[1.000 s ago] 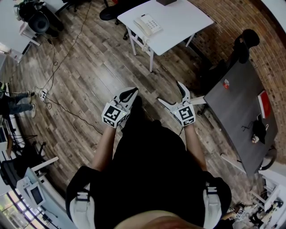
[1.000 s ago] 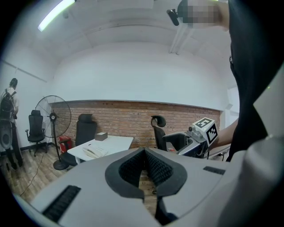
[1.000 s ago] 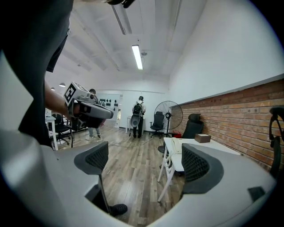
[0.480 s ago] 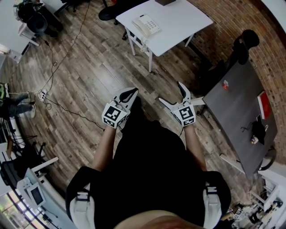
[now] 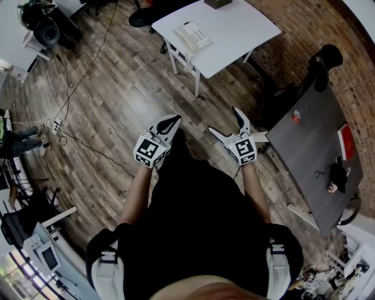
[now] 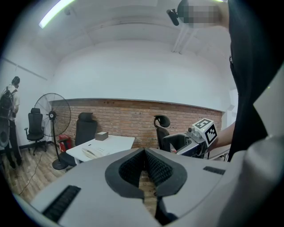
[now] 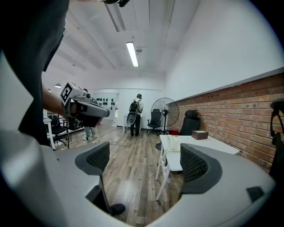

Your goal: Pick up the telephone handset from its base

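Observation:
A white telephone [image 5: 194, 34] with its handset on the base sits on a white table [image 5: 234, 35] far ahead, near the table's left end. It also shows as the telephone [image 6: 92, 153] in the left gripper view and the telephone [image 7: 172, 142] in the right gripper view. My left gripper [image 5: 170, 122] is held in front of my body, well short of the table, its jaws shut with nothing between them. My right gripper [image 5: 226, 124] is beside it, open and empty.
A small brown box [image 5: 218, 3] stands at the table's far edge. A dark grey table [image 5: 310, 146] with small items is at the right, by a brick wall. Cables [image 5: 82, 146] trail over the wooden floor at left. A person [image 7: 134, 114] and a fan [image 7: 166, 111] stand farther off.
The view has shifted slightly; the dark table at right sits a little lower in the frame. Both grippers hold the same pose.

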`<move>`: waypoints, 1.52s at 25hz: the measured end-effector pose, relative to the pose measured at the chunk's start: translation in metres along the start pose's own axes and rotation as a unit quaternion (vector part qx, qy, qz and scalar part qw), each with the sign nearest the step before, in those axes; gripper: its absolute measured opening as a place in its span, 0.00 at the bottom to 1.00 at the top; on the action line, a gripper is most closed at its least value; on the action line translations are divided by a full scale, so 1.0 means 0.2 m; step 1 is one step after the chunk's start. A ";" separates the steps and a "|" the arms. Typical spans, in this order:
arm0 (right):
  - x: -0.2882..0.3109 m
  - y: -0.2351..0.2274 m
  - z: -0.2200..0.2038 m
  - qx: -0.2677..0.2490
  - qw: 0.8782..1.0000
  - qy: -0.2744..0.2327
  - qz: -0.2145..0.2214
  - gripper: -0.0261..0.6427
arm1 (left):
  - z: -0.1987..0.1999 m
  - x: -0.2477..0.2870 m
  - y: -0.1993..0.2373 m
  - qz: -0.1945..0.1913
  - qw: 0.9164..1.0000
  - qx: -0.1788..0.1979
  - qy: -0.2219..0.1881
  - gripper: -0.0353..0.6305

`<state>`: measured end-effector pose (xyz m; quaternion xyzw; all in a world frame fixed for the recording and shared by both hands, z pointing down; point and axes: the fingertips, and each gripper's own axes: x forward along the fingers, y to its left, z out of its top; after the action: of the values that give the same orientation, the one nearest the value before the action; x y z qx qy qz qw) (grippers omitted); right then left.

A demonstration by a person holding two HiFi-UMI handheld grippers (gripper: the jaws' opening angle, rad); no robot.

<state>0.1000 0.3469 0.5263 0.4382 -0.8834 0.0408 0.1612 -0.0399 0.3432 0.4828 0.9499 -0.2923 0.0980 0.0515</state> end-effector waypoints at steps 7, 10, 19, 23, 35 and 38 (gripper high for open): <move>0.10 -0.07 0.03 -0.003 1.000 0.005 -0.002 0.75 | 0.03 0.07 0.12 0.000 1.000 -0.001 -0.005 0.08; 0.15 -0.11 0.05 -0.004 1.000 0.007 -0.002 0.75 | 0.03 0.10 0.18 0.000 1.000 -0.005 -0.005 0.08; 0.30 -0.23 0.04 0.001 1.000 0.024 -0.006 0.74 | 0.04 0.22 0.34 -0.006 1.000 -0.009 -0.006 0.08; 0.39 -0.28 0.05 0.004 1.000 0.026 -0.010 0.74 | 0.02 0.27 0.43 -0.012 1.000 -0.013 0.000 0.08; 0.63 -0.35 0.10 0.017 0.999 0.037 -0.033 0.73 | 0.05 0.36 0.70 -0.046 0.999 -0.004 0.009 0.08; 0.70 -0.37 0.13 0.018 0.998 0.041 -0.050 0.73 | 0.07 0.37 0.77 -0.061 0.998 0.002 0.012 0.08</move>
<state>0.0732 0.1901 0.5409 0.4830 -0.8519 0.0664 0.1912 -0.0641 0.1736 0.4920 0.9649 -0.2327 0.1063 0.0592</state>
